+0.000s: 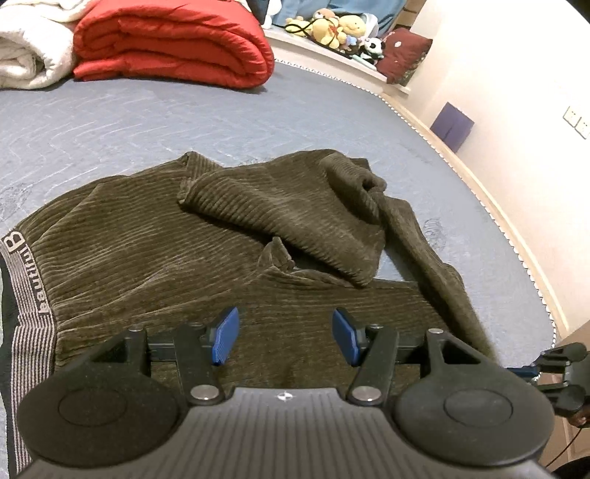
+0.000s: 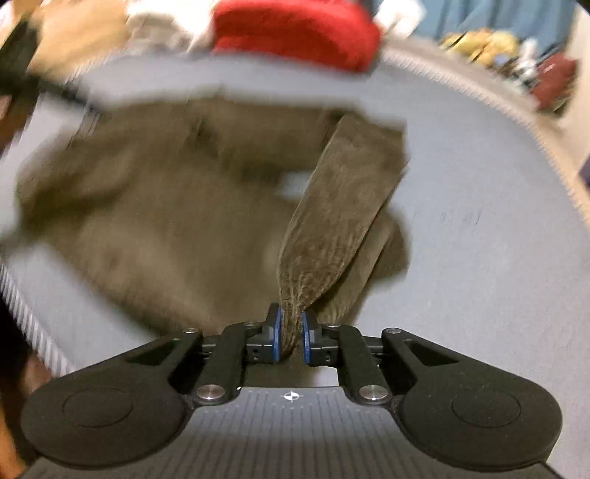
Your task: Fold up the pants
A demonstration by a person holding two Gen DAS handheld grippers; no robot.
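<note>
Olive-brown corduroy pants (image 1: 155, 235) lie crumpled on a grey-blue bed (image 1: 147, 121), their striped waistband (image 1: 25, 294) at the left edge of the left wrist view. One leg is bunched in a heap (image 1: 295, 206); the other stretches away to the lower right. My left gripper (image 1: 285, 341) hovers over the seat of the pants, open, nothing between its blue pads. In the blurred right wrist view my right gripper (image 2: 291, 339) is shut on a pulled-taut strip of the pants leg (image 2: 343, 206). The right gripper also shows at the right edge (image 1: 560, 372).
A folded red quilt (image 1: 173, 44) and a white blanket (image 1: 29, 48) sit at the far side of the bed. Plush toys (image 1: 332, 29) and a dark red cushion (image 1: 405, 55) line a ledge behind. The bed's edge (image 1: 516, 250) curves along the right, beside a wall.
</note>
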